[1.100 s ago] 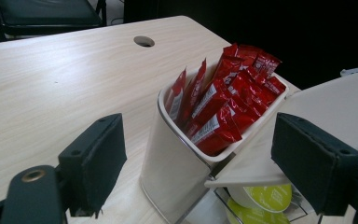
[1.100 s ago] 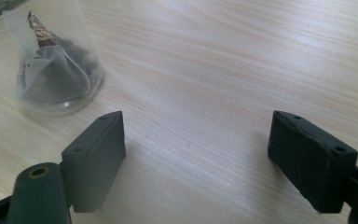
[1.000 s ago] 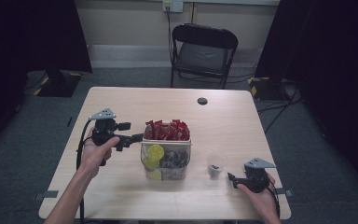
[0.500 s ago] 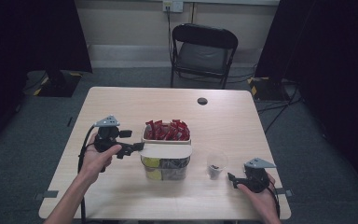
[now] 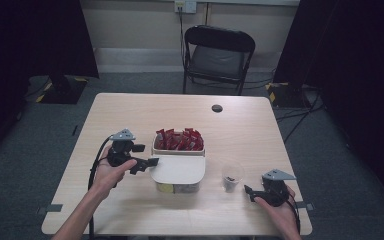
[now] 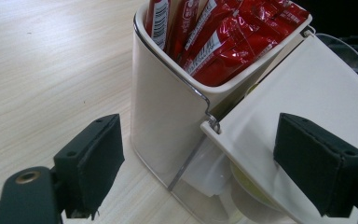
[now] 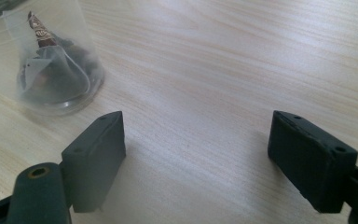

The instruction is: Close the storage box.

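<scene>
A white two-part box [image 5: 156, 148] stands mid-table. Red packets [image 5: 179, 140] stand upright in its back compartment. A white hinged lid [image 5: 177, 169] lies over the front compartment, where something yellow shows through the clear wall [image 6: 242, 179]. My left gripper [image 5: 147, 165] is at the lid's left edge. Its jaws have just been opening, and in the left gripper view [image 6: 207, 165] they stand apart on either side of the lid's corner [image 6: 307, 88] without pressing it. My right gripper [image 5: 247, 191] rests open on the table near the front right, beside a clear cup [image 5: 231, 175].
The clear cup [image 7: 56, 65] holds a tea bag and dark bits, just left of my right gripper [image 7: 196, 158]. A small black disc [image 5: 217, 108] lies near the table's far edge. A black folding chair [image 5: 219, 55] stands behind the table.
The white lid has come down over the front compartment, hiding the yellow items from above. My left gripper sank a little toward the table and its jaws widened. The right gripper kept still.
</scene>
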